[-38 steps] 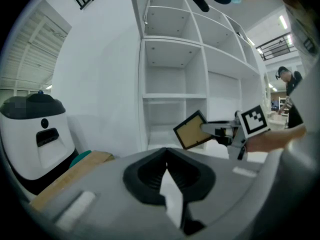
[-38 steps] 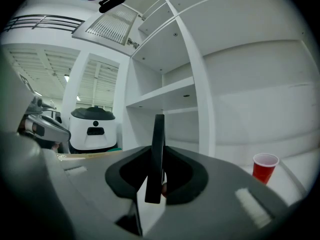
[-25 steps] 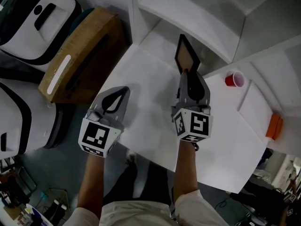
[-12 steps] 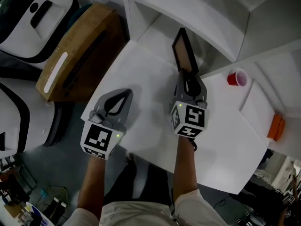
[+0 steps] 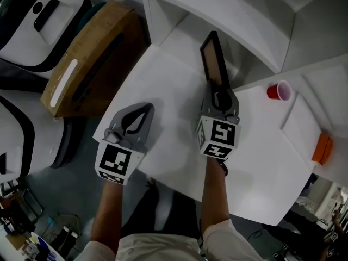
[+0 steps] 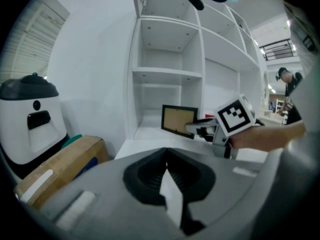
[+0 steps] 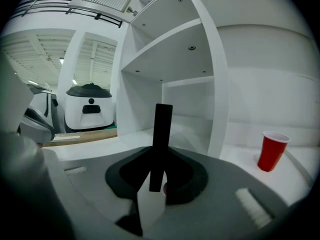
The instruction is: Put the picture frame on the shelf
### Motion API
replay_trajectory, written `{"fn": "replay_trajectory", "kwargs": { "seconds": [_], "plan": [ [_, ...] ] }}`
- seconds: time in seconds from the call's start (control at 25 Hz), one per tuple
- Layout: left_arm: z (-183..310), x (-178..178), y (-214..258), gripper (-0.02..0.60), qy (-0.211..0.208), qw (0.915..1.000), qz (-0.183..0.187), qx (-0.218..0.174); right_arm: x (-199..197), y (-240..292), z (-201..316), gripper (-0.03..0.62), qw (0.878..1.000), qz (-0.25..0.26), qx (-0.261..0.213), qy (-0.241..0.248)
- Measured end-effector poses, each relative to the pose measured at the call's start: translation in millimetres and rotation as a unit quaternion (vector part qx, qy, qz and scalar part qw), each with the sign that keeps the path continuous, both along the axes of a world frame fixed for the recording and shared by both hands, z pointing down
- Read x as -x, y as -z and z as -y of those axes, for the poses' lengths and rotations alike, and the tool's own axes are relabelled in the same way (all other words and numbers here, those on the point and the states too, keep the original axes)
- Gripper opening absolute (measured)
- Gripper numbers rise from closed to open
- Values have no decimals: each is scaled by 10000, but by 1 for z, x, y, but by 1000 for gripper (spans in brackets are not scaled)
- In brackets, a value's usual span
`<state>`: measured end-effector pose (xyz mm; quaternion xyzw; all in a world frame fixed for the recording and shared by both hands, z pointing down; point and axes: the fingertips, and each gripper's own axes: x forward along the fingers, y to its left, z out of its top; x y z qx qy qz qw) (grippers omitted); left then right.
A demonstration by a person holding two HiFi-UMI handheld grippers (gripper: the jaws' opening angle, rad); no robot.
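- Right gripper (image 5: 218, 89): centre of the head view. Jaws pinch the lower edge of the picture frame, seen edge-on and upright in the right gripper view.
- Picture frame (image 5: 212, 58): black border, tan face. It sits at upper centre of the head view, at the mouth of the bottom compartment of the shelf (image 5: 228, 12). Whether its lower edge touches a surface cannot be told.
- Left gripper (image 5: 138, 112): lower left of centre, over the near left corner of the table. Jaws are pressed together with nothing between them.
- Table (image 5: 261, 162): white top, running from centre to lower right.
- Red cup (image 5: 279, 90): upright at upper right, on the white surface, well apart from the frame.
- Cardboard box (image 5: 87, 58): upper left, beside the table.
- White machine (image 5: 38, 15): upper left corner, next to the box.
- Orange object (image 5: 322, 148): right edge, too small to identify.
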<state>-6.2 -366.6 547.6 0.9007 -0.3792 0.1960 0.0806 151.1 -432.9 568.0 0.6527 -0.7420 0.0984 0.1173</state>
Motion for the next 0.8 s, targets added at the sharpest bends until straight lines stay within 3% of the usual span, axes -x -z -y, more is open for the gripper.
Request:
{"fn": "replay_trajectory", "kwargs": {
  "seconds": [0.4,0.8],
  "plan": [
    [6,-7,-9,3,-26,10000,-1,59,6,0,15,75,9998,-142,37,147],
    [22,-12,-3,3,-132,9995,239,-124,15,-3,30,75,9983,-435,163,363]
  ]
}}
